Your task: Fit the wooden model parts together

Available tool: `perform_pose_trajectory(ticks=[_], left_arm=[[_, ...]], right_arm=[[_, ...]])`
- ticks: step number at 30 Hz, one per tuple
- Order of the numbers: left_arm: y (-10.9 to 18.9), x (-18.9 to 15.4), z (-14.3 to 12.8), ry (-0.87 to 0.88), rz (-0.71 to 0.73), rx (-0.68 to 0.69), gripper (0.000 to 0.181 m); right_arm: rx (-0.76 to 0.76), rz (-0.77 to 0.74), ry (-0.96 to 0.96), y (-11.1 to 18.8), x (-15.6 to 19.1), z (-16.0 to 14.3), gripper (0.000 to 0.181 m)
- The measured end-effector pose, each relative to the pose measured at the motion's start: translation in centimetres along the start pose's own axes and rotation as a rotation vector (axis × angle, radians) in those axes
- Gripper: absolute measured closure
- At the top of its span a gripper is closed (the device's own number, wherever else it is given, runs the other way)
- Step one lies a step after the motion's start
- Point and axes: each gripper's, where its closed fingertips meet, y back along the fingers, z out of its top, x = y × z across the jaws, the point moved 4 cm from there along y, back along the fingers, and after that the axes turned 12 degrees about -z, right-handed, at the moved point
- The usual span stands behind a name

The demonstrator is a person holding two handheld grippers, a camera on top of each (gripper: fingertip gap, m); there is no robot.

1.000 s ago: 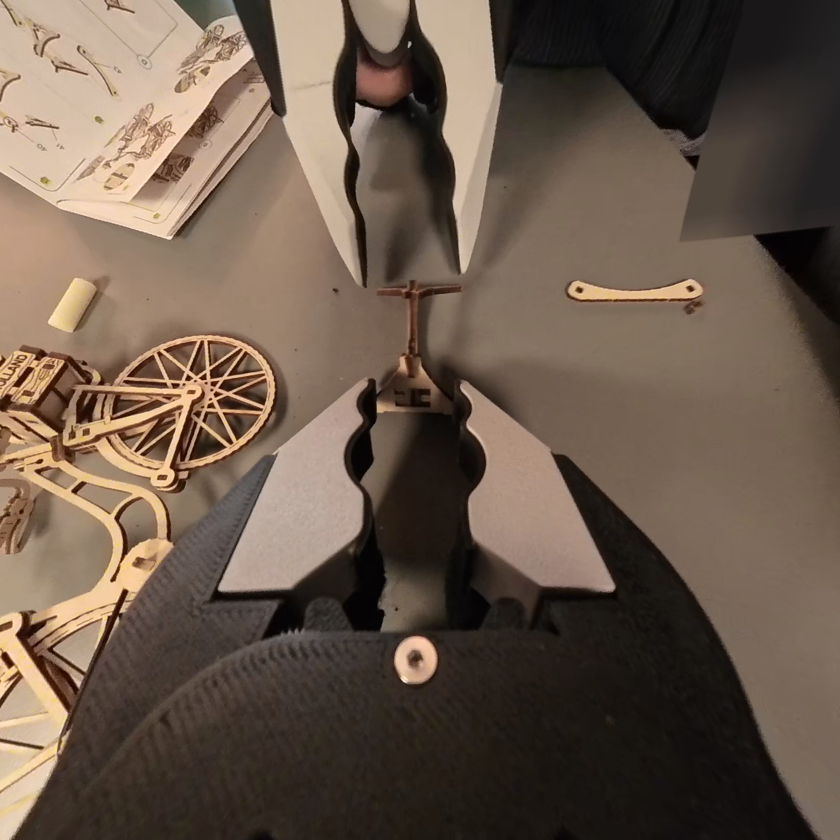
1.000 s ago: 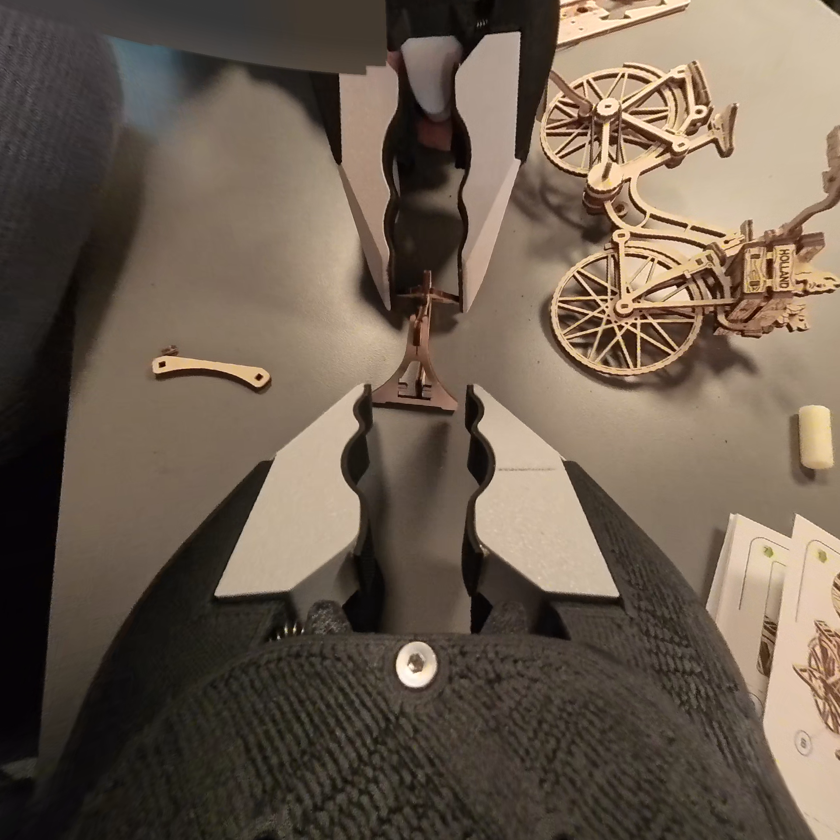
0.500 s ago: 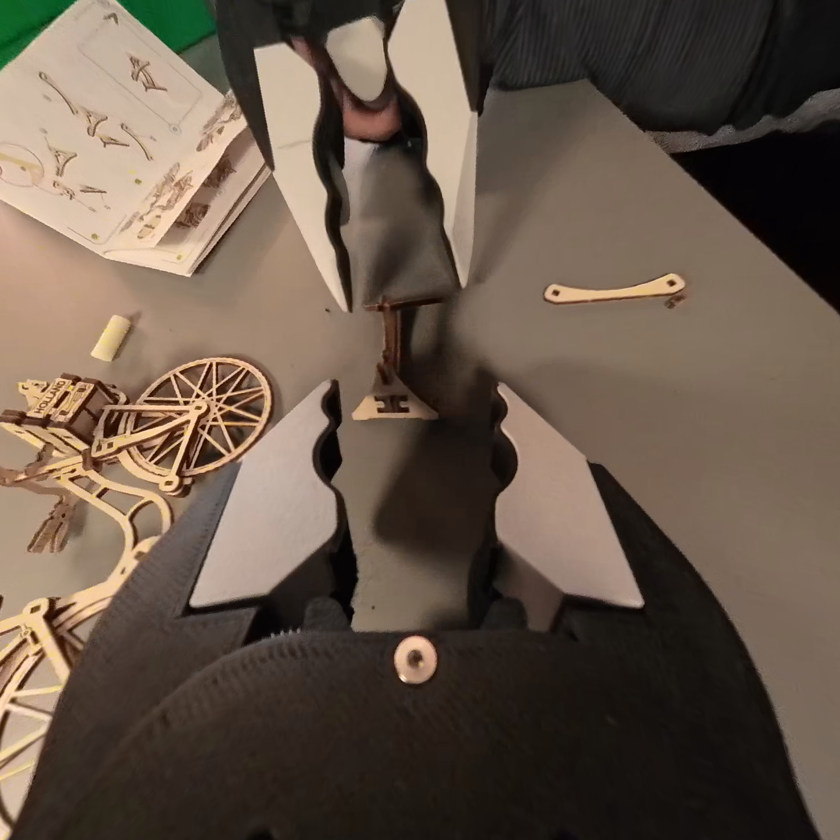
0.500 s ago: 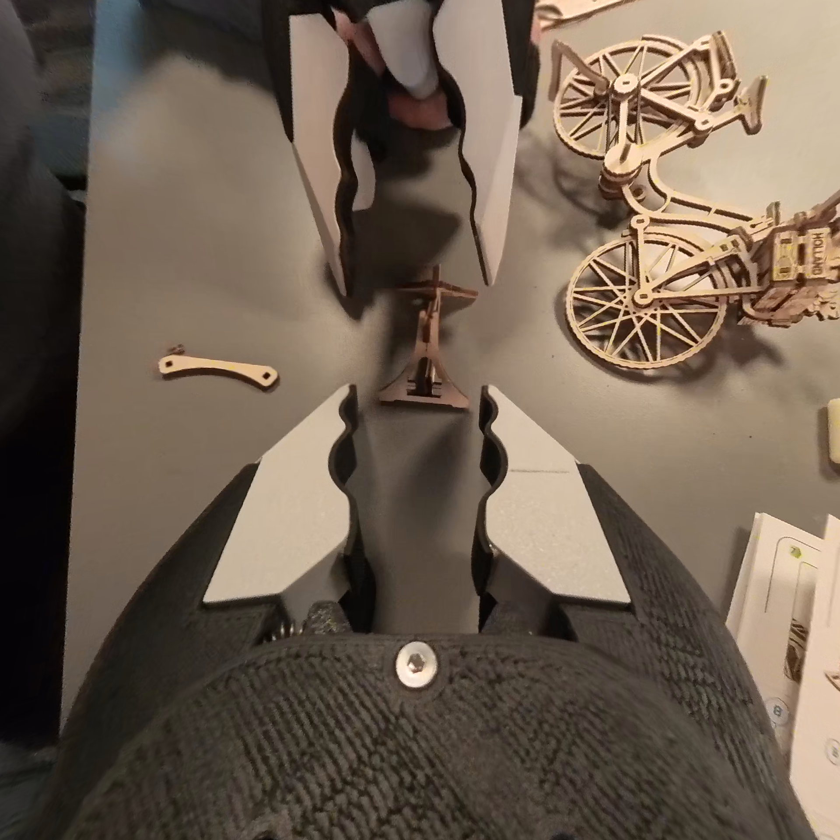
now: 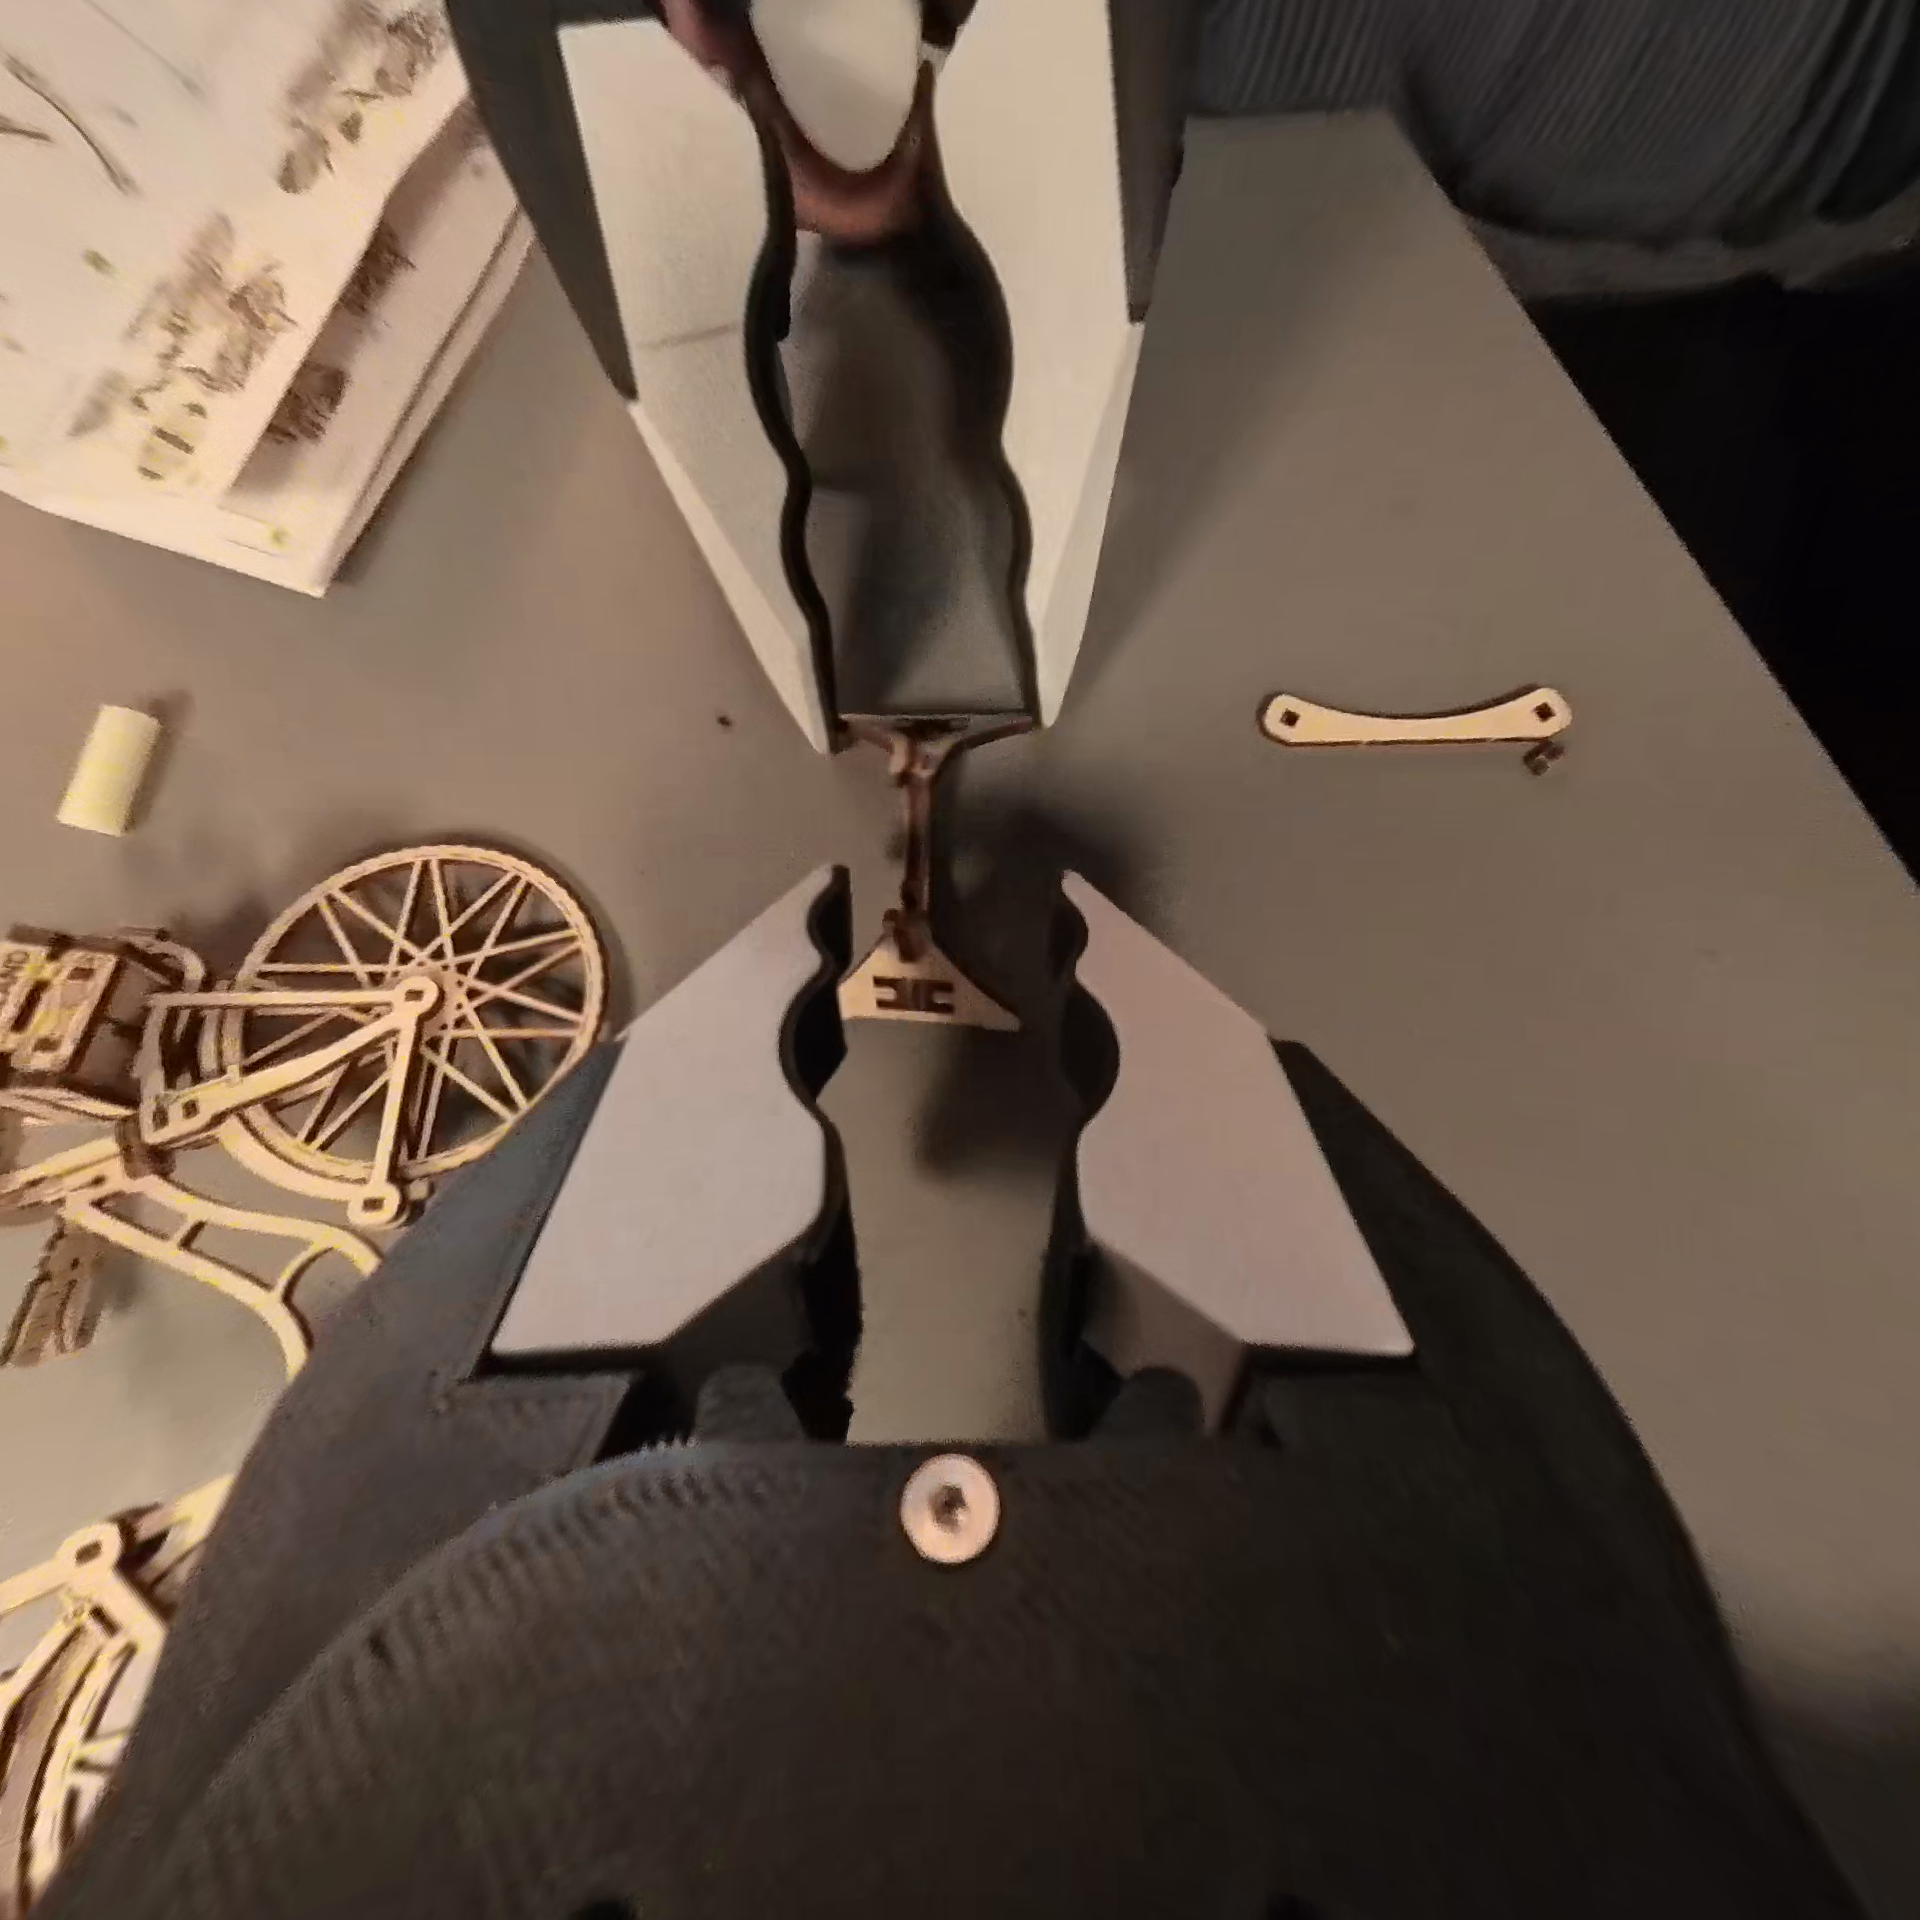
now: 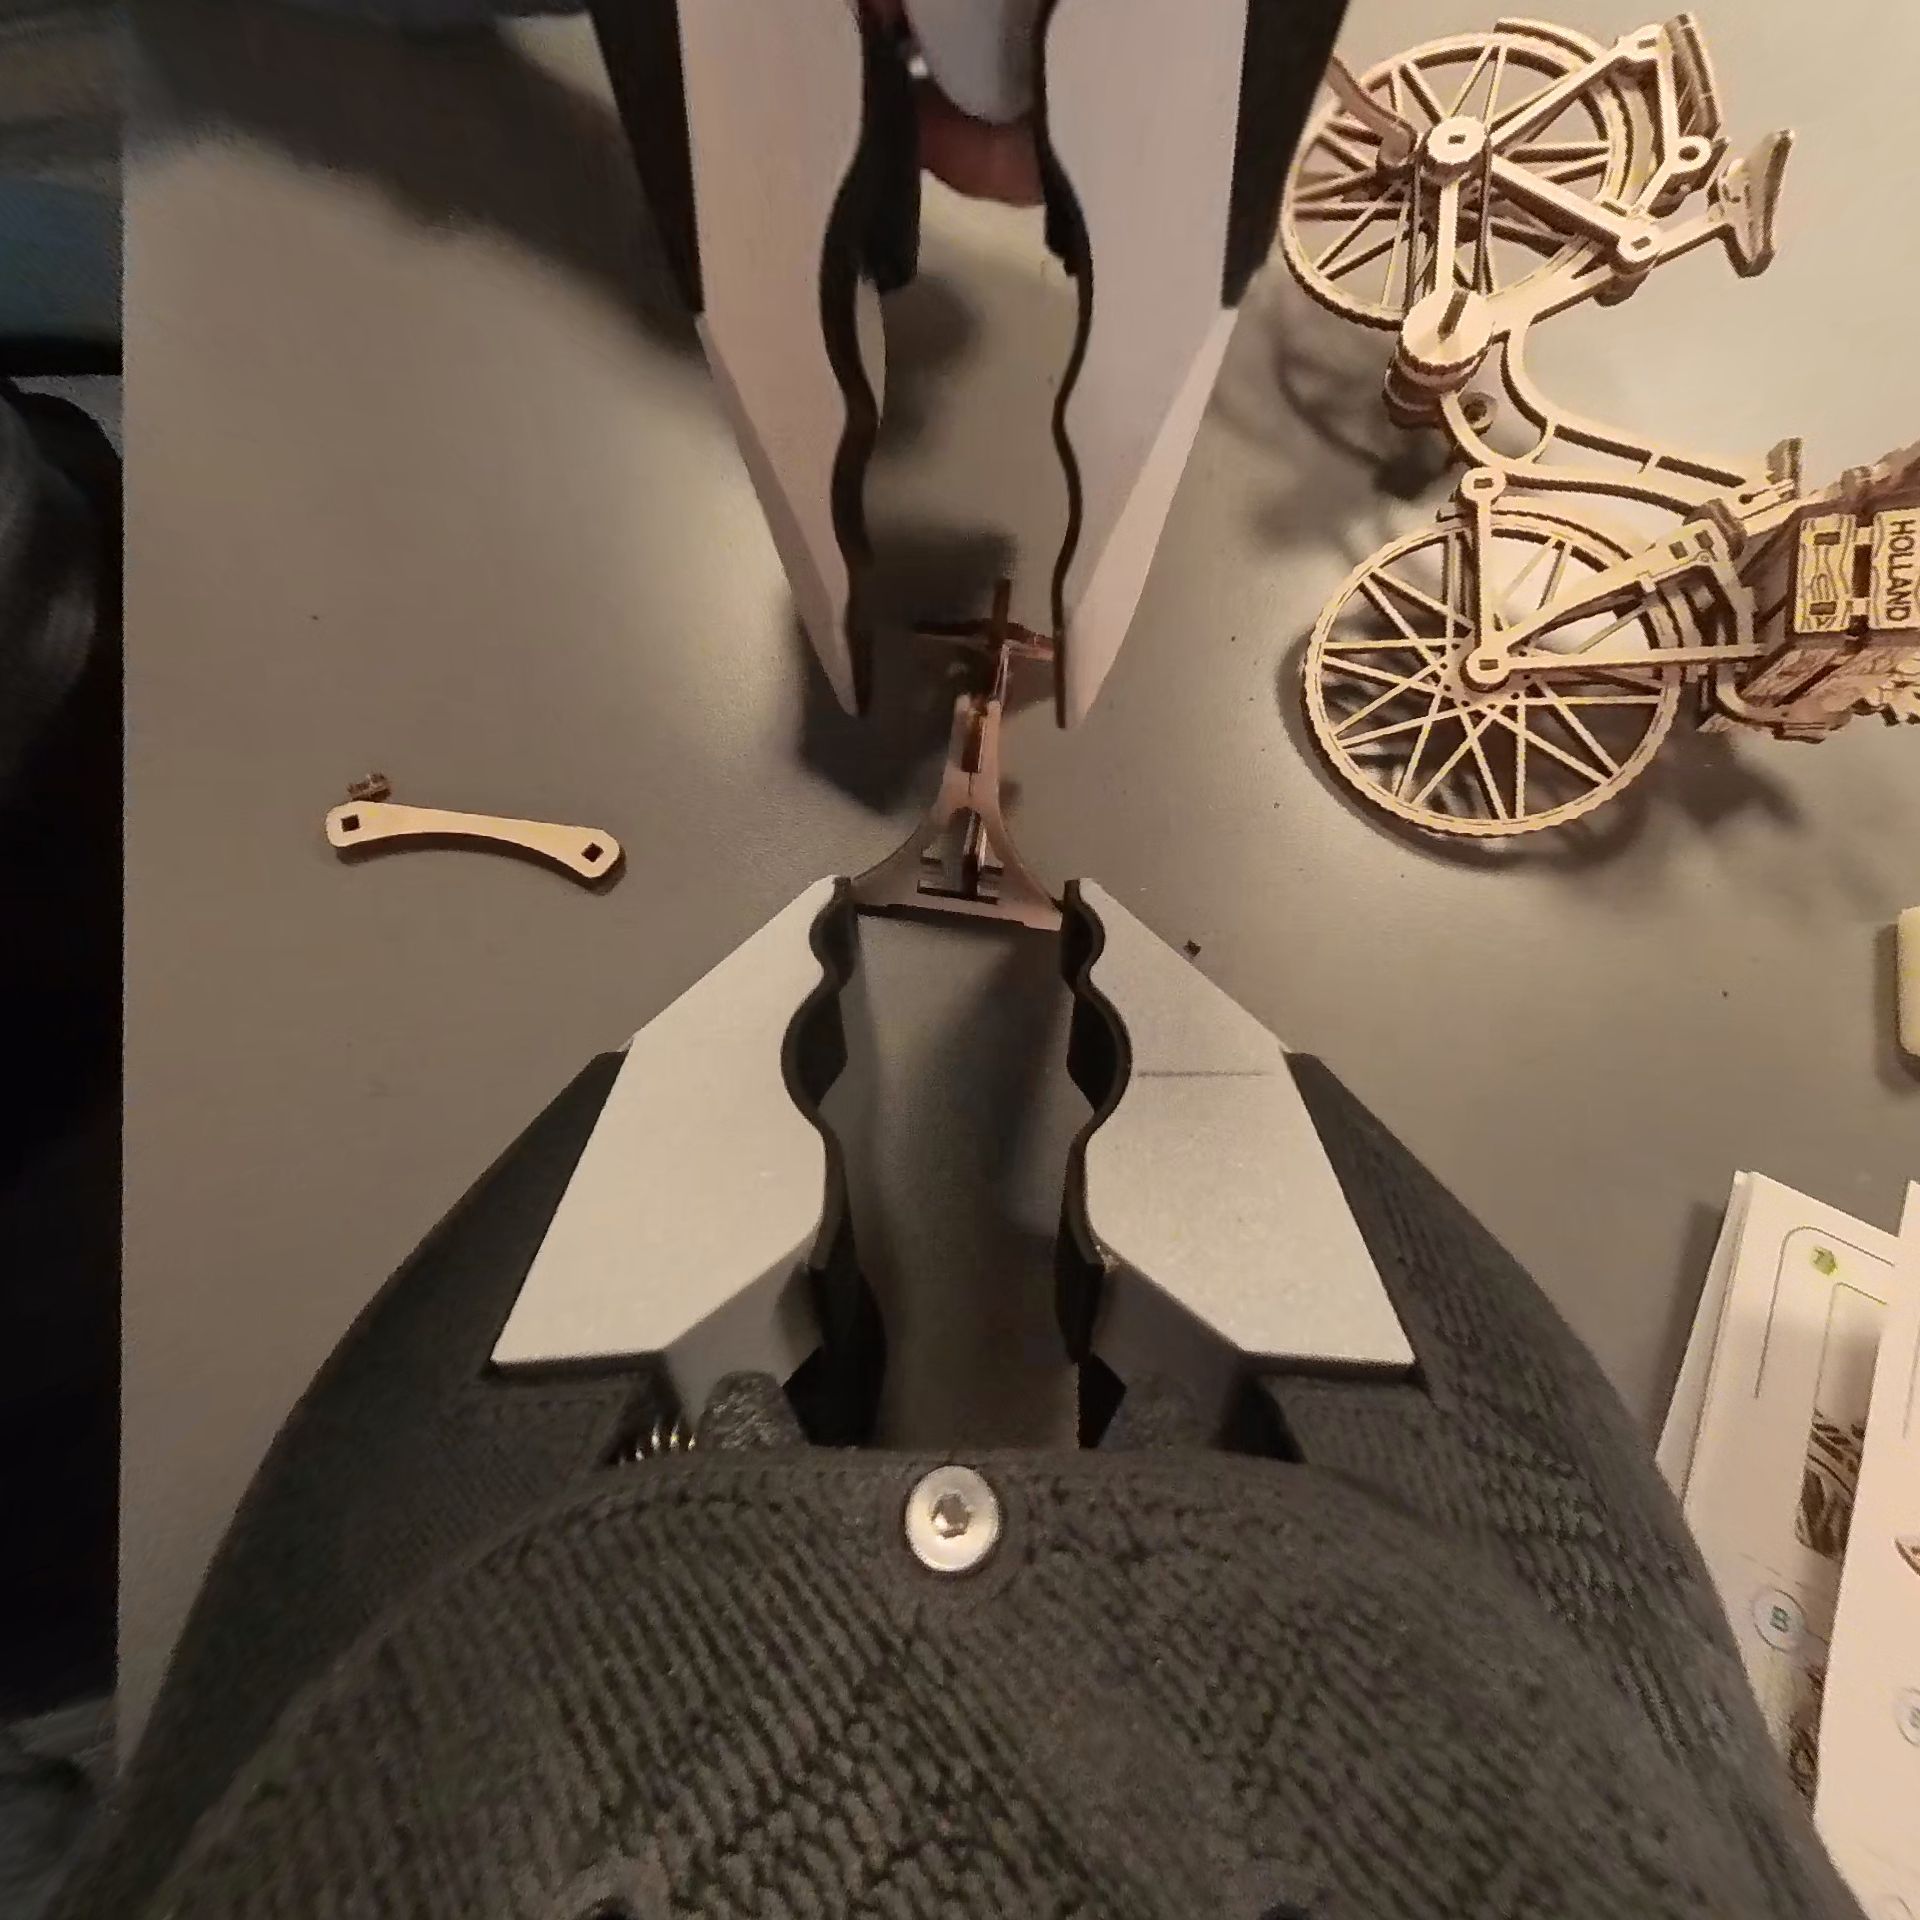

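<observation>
While right tongs [image 6: 956,896] pinch one end of the small wooden part [image 6: 971,800], left tongs [image 5: 951,878] spread around the other end.

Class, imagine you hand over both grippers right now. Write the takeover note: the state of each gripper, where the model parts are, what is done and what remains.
Right gripper: seems shut on the wide end of the small wooden assembly, with both tips touching it.
Left gripper: open around the assembly's other end, not clamped.
Curved strip: loose on the table, apart from both grippers.
Bicycle model: on the table, untouched.
Done: assembly gripped at one end.
Left: close the left gripper, then probably fit the strip.
</observation>
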Motion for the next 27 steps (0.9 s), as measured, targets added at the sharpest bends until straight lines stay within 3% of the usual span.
perform_pose_trajectory(ticks=[10,17,27], left_arm=[[-0.9,0.5,0.4,-0.039,0.029,0.044,0.158],[-1.4,0.9,0.9,-0.023,-0.003,0.087,0.179],[-1.4,1.0,0.9,-0.017,-0.027,0.079,0.179]], right_arm=[[0.001,0.003,-0.004,0.0,0.0,0.0,0.143],[0.001,0.001,-0.002,-0.1,0.0,0.0,0.143],[0.003,-0.002,-0.013,-0.1,-0.1,0.0,0.143]])
